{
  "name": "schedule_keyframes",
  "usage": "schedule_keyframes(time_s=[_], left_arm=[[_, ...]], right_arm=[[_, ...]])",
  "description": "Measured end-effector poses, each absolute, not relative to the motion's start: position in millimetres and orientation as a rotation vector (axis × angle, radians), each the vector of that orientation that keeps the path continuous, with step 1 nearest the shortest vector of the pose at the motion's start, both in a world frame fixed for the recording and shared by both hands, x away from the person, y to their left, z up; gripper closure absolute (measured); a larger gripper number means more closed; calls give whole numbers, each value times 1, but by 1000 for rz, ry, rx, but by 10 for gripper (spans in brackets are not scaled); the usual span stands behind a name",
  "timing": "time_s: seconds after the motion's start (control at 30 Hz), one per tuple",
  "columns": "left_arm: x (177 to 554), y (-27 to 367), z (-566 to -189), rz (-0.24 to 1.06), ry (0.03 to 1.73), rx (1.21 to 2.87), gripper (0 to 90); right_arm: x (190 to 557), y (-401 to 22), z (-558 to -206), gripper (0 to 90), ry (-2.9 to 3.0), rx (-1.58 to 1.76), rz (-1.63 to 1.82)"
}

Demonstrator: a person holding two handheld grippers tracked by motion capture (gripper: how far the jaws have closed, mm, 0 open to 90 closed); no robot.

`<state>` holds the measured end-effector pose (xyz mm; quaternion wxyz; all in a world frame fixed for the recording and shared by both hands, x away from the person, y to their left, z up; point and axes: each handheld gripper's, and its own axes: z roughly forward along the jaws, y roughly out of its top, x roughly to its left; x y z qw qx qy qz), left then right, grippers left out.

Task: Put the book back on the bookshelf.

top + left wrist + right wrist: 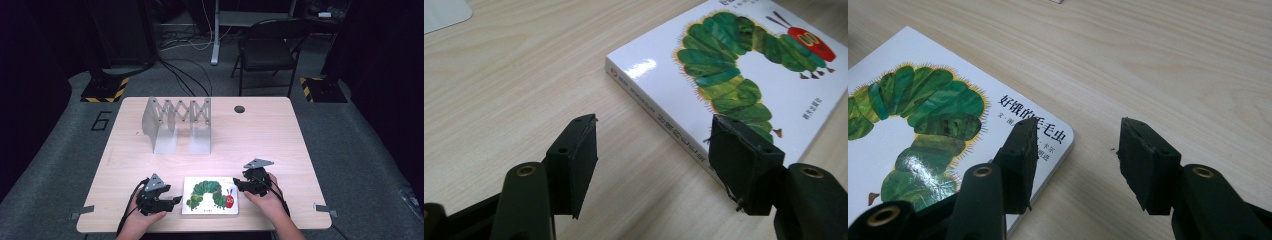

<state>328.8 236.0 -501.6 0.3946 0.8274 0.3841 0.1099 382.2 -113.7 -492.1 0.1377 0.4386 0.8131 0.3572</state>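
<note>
A white picture book (210,196) with a green caterpillar on its cover lies flat near the table's front edge. My left gripper (176,200) sits low at the book's left side. In the left gripper view the left gripper (651,150) is open: one jaw is over bare wood and the other over the cover, with the spine edge of the book (744,65) between them. My right gripper (236,185) is at the book's upper right corner. In the right gripper view the right gripper (1078,150) is open, straddling that corner of the book (913,125). Neither pair of pads presses on anything.
A grey metal expanding book rack (177,125) stands upright at the back left of the wooden table (260,140). A corner of its base plate (444,12) is in the left gripper view. A cable hole (239,109) is at the far edge, with a folding chair (267,50) beyond.
</note>
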Motion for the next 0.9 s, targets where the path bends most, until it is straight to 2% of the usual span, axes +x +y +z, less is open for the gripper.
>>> schedule_keyframes(time_s=[0.2, 0.5, 0.9], left_arm=[[323, 231, -501, 306, 947, 2119, 304], [311, 216, -507, 262, 896, 2159, 304], [302, 207, -511, 272, 862, 2181, 298]], right_arm=[[387, -114, -491, 506, 2385, 1288, 1057], [389, -108, -493, 498, 2401, 1282, 1069], [395, -102, -499, 481, 2441, 1279, 1049]])
